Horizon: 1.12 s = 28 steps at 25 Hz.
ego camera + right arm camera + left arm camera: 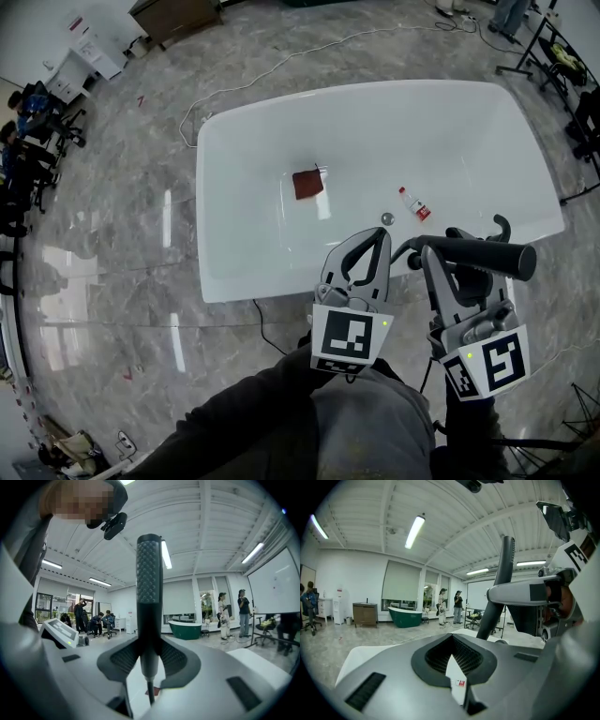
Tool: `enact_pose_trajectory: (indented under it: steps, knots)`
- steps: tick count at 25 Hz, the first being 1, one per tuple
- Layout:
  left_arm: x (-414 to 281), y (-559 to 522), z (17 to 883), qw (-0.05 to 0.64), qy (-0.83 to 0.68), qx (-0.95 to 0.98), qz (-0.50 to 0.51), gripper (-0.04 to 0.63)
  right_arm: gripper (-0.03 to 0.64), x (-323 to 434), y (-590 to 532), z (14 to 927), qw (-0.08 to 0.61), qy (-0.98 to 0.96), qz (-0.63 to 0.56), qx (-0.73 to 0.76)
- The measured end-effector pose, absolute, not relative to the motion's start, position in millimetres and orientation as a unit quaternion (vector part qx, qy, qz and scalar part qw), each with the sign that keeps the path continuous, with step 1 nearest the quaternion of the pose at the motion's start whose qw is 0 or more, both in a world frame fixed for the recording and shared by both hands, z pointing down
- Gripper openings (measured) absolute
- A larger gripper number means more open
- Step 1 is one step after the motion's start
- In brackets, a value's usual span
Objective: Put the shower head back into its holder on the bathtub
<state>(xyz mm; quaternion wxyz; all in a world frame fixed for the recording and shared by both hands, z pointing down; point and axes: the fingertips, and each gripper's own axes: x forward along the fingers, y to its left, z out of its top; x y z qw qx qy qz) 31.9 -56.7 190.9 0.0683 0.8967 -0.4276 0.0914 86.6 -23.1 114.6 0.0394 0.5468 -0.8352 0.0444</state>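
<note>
Black against all that white enamel, the shower head is up in the right claw, whose jaws are clamped on its handle. In the right gripper view the handle stands straight up between the pads, dimpled spray face at the top and the thin hose dropping away underneath. Seen from above, though, the piece lies crosswise, its long axis running left to right along the near rim of the bathtub, thick end out to the person's right. It hangs over the right-hand stretch of that rim, resting on nothing I can make out.

Just beyond it, on the tub's edge, sits a dark curved fitting, which I take to be the holder. So the target lies a little ahead of the right claw and slightly to its right. It is near, though whether head and fitting touch I can't tell from here. My guess is the move turns on swinging that crosswise axis round to suit the holder, then easing forward and down.

The left claw floats just beside, to the left, jaws drawn together with nothing between them. It is the farther of the two from the fitting and looks like a bystander. Down in the tub lie a reddish-brown square, a small red-capped bottle and the drain, all apart from the claws.
</note>
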Motion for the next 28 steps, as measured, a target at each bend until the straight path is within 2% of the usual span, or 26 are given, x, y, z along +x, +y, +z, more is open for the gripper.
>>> enact_pose_trajectory:
  steps: [28]
  knots:
    - [30.1,-74.4,226.9,0.09,-0.416,0.901,0.084,0.003,0.14,88.1,-25.0,201.0,0.091,-0.817,0.097,0.561]
